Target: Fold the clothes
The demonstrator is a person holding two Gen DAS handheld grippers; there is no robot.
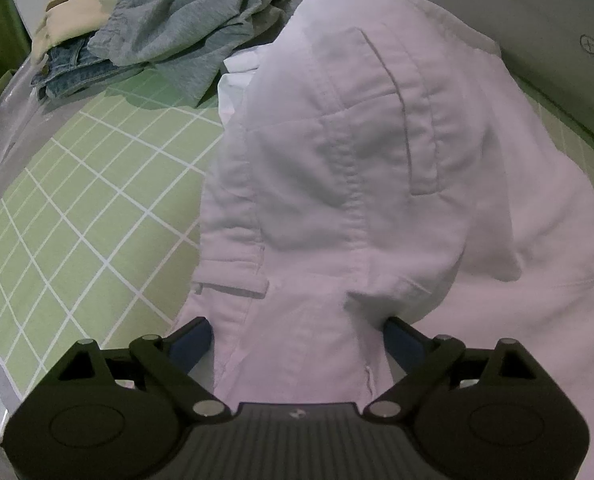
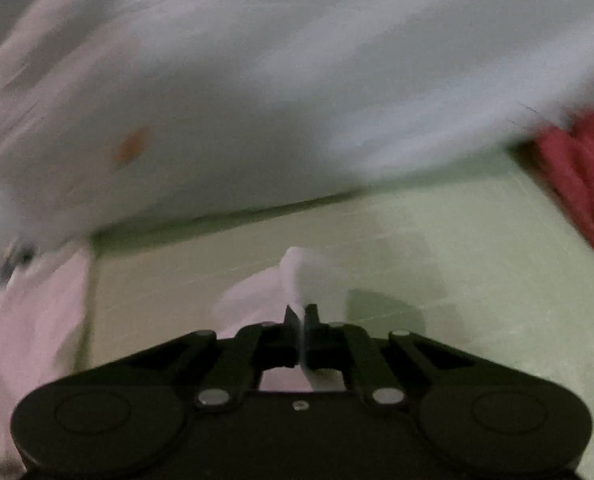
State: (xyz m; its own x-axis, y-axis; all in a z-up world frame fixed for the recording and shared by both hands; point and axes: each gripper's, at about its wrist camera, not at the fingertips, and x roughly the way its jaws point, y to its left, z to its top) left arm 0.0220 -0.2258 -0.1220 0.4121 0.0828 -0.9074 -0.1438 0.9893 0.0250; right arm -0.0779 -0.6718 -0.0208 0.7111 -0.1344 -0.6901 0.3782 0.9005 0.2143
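Note:
White trousers (image 1: 361, 168) lie on the green checked table cover (image 1: 89, 208), with a back pocket and waistband showing. My left gripper (image 1: 299, 332) is open, its jaws wide apart on either side of the waistband cloth. In the blurred right wrist view, my right gripper (image 2: 301, 316) is shut on a fold of the white trousers (image 2: 297, 276), held above the green cover (image 2: 457, 264). More white cloth (image 2: 25, 320) hangs at the left.
A pile of clothes sits at the table's far left: a grey garment (image 1: 193, 12), folded blue jeans (image 1: 73, 68) and a beige garment (image 1: 77, 8). A white wall (image 2: 297, 80) runs behind the table. A red cloth (image 2: 585, 168) lies at the right.

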